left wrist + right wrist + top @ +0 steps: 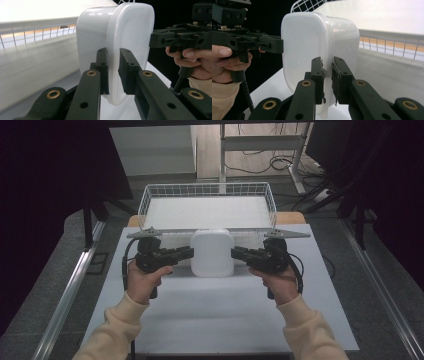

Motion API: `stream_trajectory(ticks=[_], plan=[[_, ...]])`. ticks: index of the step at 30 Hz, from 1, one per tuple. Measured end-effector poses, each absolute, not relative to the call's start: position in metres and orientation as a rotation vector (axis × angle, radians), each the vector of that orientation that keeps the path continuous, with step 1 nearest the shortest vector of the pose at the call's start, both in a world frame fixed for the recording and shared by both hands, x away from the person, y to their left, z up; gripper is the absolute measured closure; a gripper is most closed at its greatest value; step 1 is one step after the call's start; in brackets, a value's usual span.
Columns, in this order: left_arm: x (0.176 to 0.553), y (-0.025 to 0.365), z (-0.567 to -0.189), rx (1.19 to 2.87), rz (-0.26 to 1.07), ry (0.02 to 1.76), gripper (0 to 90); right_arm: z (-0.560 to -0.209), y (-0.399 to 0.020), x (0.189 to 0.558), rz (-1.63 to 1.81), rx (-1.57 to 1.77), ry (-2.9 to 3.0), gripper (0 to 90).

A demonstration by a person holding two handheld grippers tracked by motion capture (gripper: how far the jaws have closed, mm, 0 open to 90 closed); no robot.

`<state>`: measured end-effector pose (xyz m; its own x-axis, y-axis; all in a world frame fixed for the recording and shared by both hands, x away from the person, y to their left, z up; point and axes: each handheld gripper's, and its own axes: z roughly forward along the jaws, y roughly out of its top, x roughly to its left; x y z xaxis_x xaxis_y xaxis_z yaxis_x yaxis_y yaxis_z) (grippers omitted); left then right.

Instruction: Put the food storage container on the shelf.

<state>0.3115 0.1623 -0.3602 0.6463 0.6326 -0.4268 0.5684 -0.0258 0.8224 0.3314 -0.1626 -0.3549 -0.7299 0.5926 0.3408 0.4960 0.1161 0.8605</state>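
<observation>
A white plastic container (212,252) with rounded corners hangs just above the table, in front of the basket. My left gripper (190,253) is shut on the rim at its left side, and my right gripper (235,253) is shut on the rim at its right side. In the left gripper view the two black jaws (113,53) pinch the thin rim of the container (130,30), with the right gripper (153,40) at the far edge. In the right gripper view my jaws (327,61) clamp the rim of the container (304,42), and the left gripper (280,46) grips the opposite edge.
A white wire basket (207,185) with a white liner stands right behind the container, at the far side of the table. A white mat (220,320) covers the table. Metal rails run along both sides, and cables lie on the floor at the back.
</observation>
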Motion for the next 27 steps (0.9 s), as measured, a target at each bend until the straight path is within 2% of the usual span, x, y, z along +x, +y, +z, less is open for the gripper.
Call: stream_trajectory(ticks=[15,27], plan=[[0.337,0.170,-0.317,1.672,0.107,0.978,79.3,-0.311,-0.155,0.360,1.713,1.067,2.273,80.3],[0.377,0.177,-0.288,1.656,0.095,0.983,79.3,-0.277,-0.148,0.399,1.701,1.076,2.280,80.3]])
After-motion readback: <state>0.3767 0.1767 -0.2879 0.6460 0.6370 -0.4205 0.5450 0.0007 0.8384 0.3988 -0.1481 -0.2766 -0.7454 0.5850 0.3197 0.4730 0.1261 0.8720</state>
